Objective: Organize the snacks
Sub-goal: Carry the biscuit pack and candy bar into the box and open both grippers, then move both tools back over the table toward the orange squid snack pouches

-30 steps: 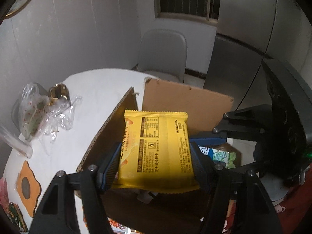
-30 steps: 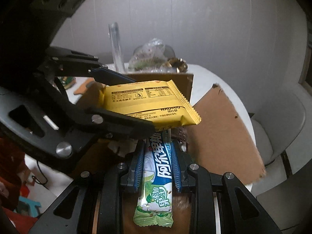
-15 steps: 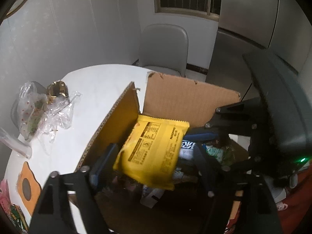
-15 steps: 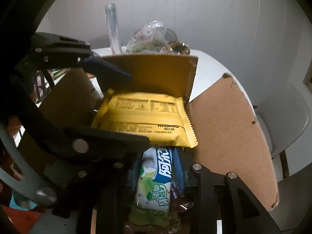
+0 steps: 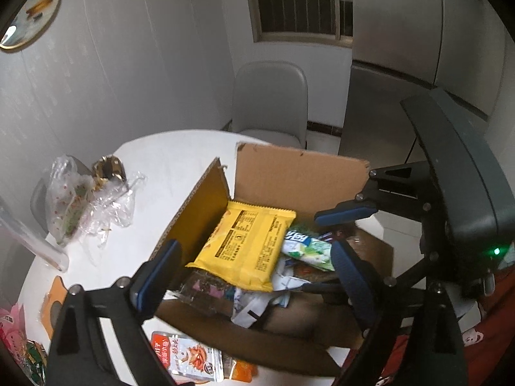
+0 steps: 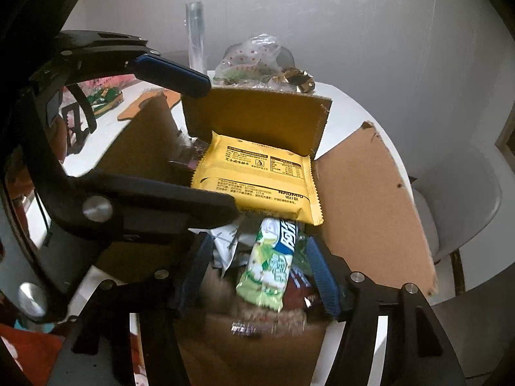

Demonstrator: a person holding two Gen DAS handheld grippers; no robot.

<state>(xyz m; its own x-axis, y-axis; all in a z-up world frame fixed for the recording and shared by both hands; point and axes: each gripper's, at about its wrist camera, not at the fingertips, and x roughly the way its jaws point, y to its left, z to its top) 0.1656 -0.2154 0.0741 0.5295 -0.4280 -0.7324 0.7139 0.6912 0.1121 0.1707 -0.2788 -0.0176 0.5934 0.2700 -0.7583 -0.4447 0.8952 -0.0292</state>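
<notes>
Left gripper [image 5: 254,276] and right gripper [image 6: 257,280], angled downward, jaws just opened, over box [image 5: 299,173].

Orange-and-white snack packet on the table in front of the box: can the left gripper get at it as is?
Probably yes. The packet lies flat outside the cardboard box, uncovered, and the left gripper is open and holds nothing.
</notes>
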